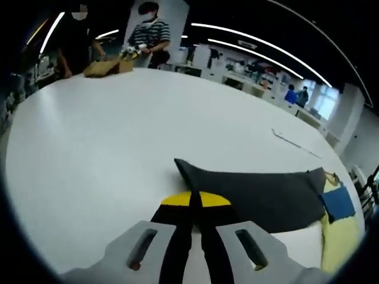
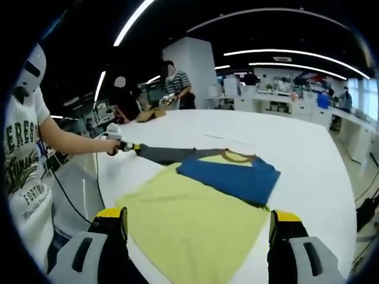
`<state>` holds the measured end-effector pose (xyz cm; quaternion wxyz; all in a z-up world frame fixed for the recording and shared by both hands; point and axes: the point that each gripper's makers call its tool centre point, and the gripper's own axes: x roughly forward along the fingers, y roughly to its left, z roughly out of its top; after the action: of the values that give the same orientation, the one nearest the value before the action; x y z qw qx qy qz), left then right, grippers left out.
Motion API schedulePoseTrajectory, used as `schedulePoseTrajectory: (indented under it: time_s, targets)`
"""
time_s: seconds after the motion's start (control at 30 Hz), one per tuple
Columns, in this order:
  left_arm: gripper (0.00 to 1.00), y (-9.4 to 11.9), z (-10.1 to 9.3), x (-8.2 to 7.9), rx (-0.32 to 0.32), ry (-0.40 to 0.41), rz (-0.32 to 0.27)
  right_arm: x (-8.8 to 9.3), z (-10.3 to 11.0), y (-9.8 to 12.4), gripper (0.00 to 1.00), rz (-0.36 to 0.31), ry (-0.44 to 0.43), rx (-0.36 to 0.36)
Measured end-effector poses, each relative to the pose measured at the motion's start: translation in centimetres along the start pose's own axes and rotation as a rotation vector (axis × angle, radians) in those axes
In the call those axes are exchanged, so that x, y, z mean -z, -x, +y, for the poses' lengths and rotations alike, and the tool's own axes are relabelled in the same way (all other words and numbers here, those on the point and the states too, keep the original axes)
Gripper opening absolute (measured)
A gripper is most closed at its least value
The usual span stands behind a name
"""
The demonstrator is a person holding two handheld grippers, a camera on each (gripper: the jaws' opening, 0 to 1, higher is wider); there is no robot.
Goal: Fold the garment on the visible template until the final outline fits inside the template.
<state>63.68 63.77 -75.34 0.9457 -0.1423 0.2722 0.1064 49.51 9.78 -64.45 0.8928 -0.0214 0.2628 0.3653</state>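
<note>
Right gripper view shows the right gripper [image 2: 198,228] spread wide above the garment [image 2: 201,213], gripping nothing. An outstretched arm [image 2: 71,142] holds the left gripper [image 2: 135,148] pinching the grey sleeve [image 2: 169,154] closed.

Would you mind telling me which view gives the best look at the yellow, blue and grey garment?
The right gripper view: the garment lies spread across the white table, with its grey sleeve pulled out by the left gripper. The left gripper view shows mainly that sleeve, clamped in the shut jaws, plus slivers of blue and yellow.
</note>
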Motion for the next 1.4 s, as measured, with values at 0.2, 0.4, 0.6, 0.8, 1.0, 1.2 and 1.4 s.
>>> schedulePoseTrajectory:
  time_s: [0.2, 0.4, 0.6, 0.8, 1.0, 1.2, 1.4]
  targets:
    - [0.0, 0.4, -0.9, -0.4, 0.02, -0.024, -0.008, 0.0, 0.3, 0.0, 0.99, -0.009, 0.001, -0.005]
    - [0.0, 1.2, -2.3, -0.8, 0.047, -0.024, -0.019, 0.2, 0.3, 0.1, 0.99, -0.004, 0.008, -0.006]
    - [0.0, 2.0, -2.2, -1.0, 0.041, -0.03, -0.028, 0.4, 0.2, 0.2, 0.99, -0.005, 0.006, -0.006]
    - [0.0, 2.7, -1.1, -0.2, 0.008, -0.016, -0.013, 0.7, 0.3, 0.3, 0.99, 0.005, 0.011, -0.007]
    - [0.0, 2.9, -0.5, 0.3, -0.009, -0.003, -0.002, 0.5, 0.4, 0.3, 0.99, -0.004, 0.01, -0.008]
    - [0.0, 3.1, -0.6, 0.8, -0.016, -0.005, 0.006, 0.7, 0.3, 0.5, 0.99, -0.001, 0.008, -0.004]
    - [0.0, 3.4, -0.8, 1.4, -0.016, -0.005, 0.015, 0.8, 0.3, 0.6, 0.99, -0.003, 0.007, -0.002]
